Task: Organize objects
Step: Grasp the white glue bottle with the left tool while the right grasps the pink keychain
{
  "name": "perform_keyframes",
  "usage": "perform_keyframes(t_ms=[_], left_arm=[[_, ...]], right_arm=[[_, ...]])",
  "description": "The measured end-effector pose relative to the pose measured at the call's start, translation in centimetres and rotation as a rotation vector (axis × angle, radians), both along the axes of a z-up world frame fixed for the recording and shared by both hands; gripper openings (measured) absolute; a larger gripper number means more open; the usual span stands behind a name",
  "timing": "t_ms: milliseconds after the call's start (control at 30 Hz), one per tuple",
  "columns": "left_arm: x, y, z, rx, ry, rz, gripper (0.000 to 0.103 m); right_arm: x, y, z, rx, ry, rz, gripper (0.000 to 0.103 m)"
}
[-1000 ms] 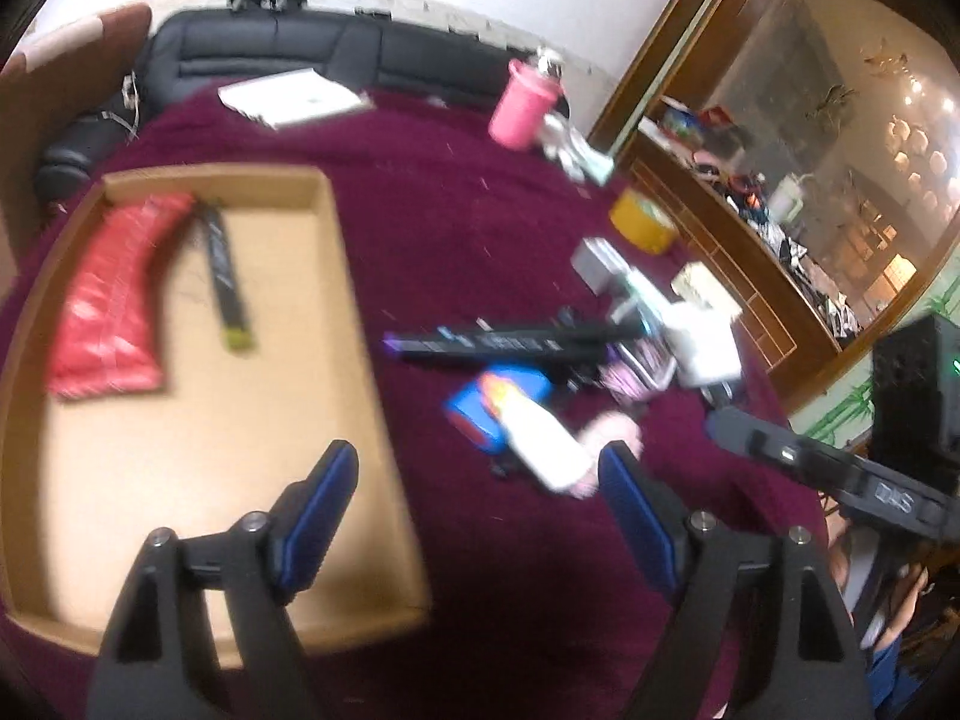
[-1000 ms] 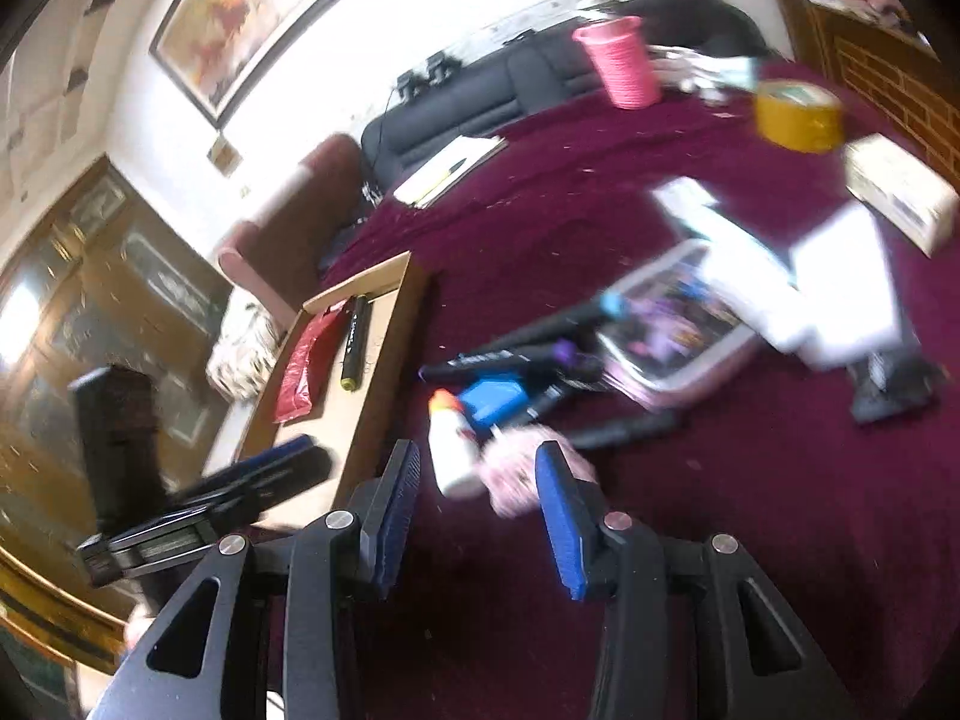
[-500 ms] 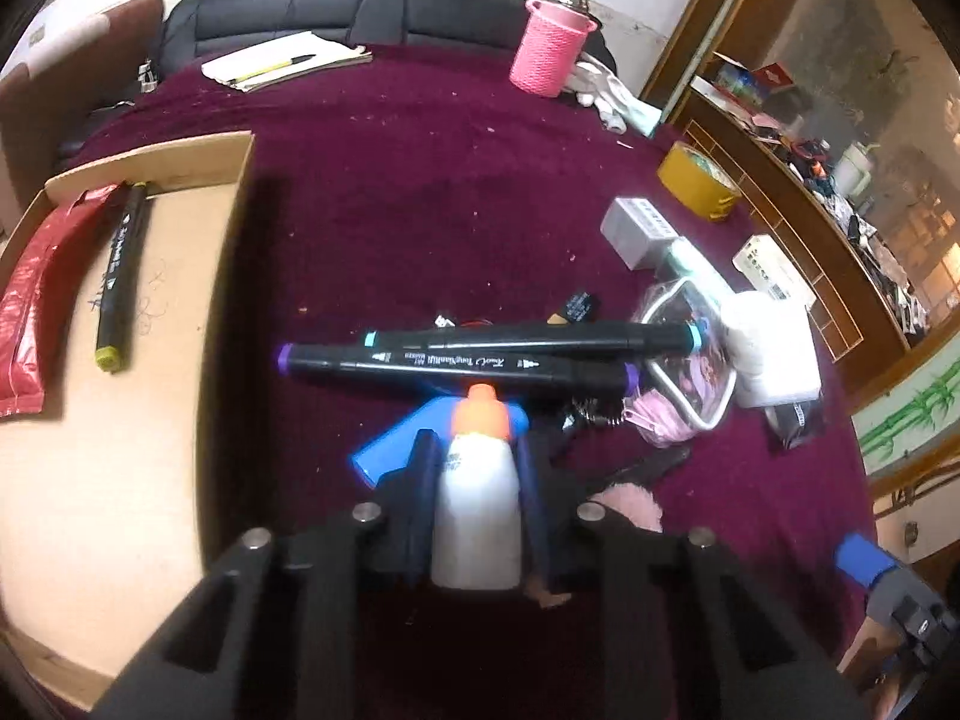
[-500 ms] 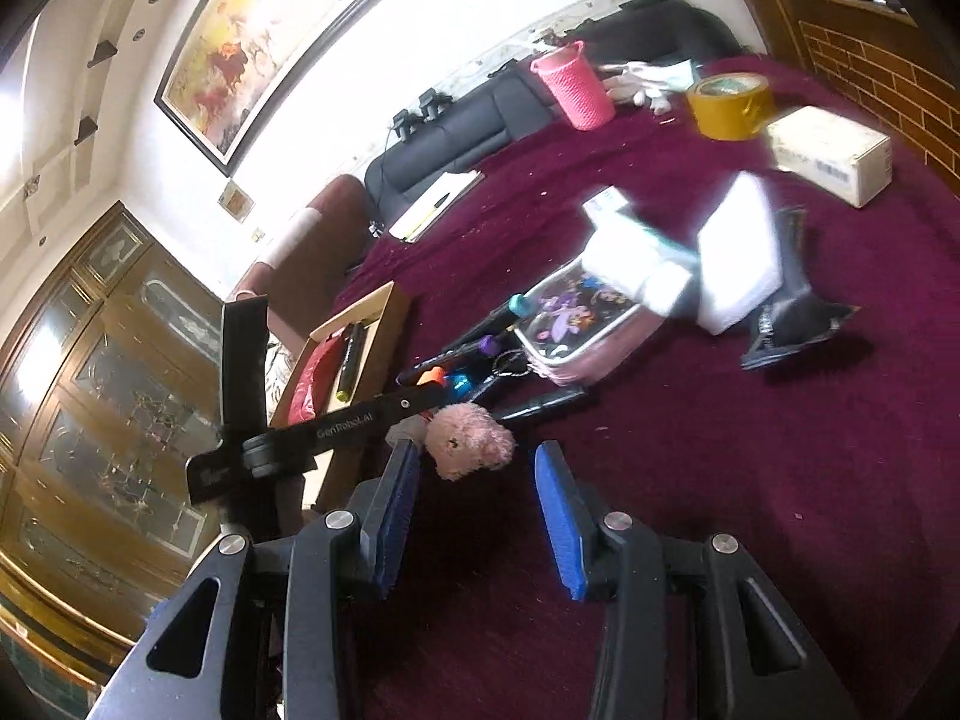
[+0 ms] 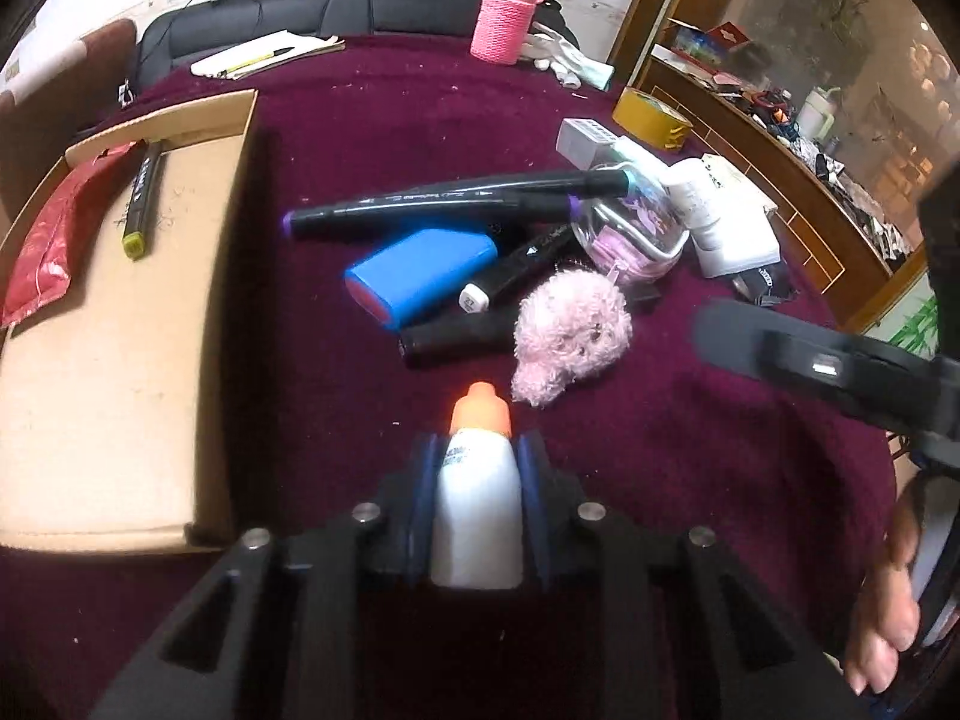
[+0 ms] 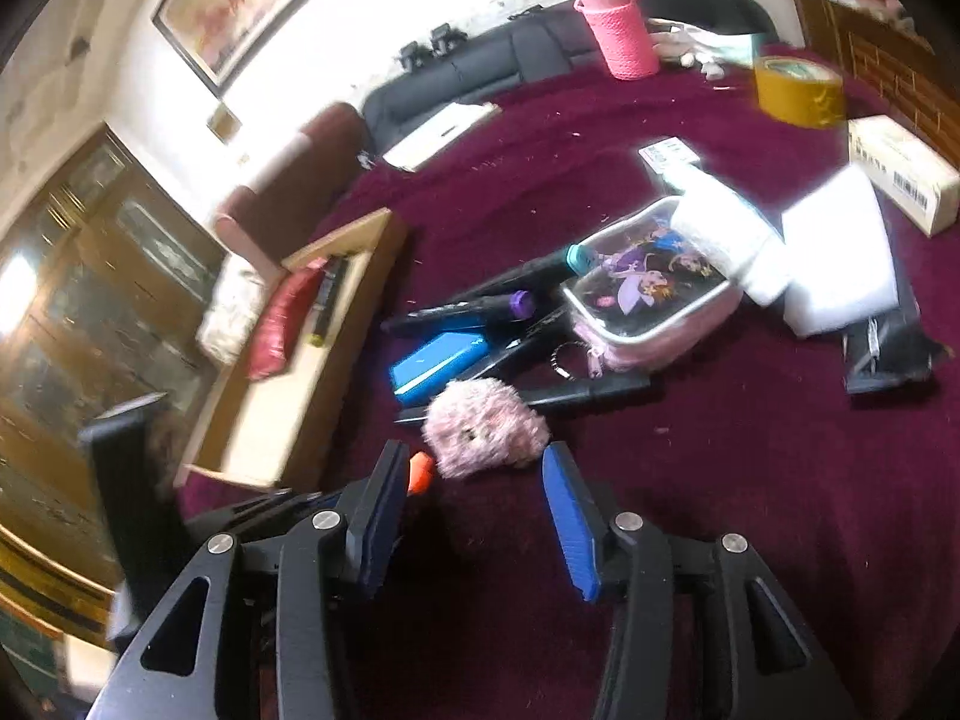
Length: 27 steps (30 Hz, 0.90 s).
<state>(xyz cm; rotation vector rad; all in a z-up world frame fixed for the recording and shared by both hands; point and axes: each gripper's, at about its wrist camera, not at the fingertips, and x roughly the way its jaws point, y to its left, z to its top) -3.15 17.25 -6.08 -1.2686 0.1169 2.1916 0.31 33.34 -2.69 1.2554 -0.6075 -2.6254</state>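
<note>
Left wrist view: the left gripper (image 5: pixel 477 483) is clamped on a small white glue bottle (image 5: pixel 477 510), its pads pressing the bottle's sides with the orange cap (image 5: pixel 482 417) poking out ahead of the tips. The bottle is over the maroon cloth (image 5: pixel 660 450), just right of the cardboard tray (image 5: pixel 114 480), which already holds a red packet (image 5: pixel 54 240) and a marker (image 5: pixel 141 204).

The bottle looks light, with smooth plastic walls that may give under pressure; the grip across its body below the shoulder seems right, and a gentle squeeze should do so nothing leaks.

In the right wrist view the right gripper (image 6: pixel 474 504) has its jaws partly apart, having just been opening, and holds nothing. A pink plush toy (image 6: pixel 483 429) lies just beyond its tips, not pinched. The toy is soft, fluffy and very light; it will compress, so the jaws should close across its middle rather than on loose fur.
</note>
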Motion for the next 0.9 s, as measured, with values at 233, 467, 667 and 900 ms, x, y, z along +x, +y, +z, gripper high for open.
perform_keyframes(t_ms=[233,467,667,900], left_arm=[[0.1,0.5,-0.2,0.016,0.015,-0.055,0.041],[-0.2,0.0,-0.2,0.045,0.009,-0.061,0.032],[-0.4,-1.0,-0.2,0.096,-0.018,-0.046,0.026],[1.0,-2.7,1.4,0.147,0.011,-0.047,0.026]], right_arm=[[-2.7,-3.4,-1.3,0.240,-0.032,0.052,0.061],[-3.1,-3.0,-3.4,0.173,-0.035,0.021,0.046],[-0.3,-0.2,-2.4,0.035,0.021,-0.027,0.046],[1.4,-0.8,-0.1,0.005,0.087,-0.012,0.046]])
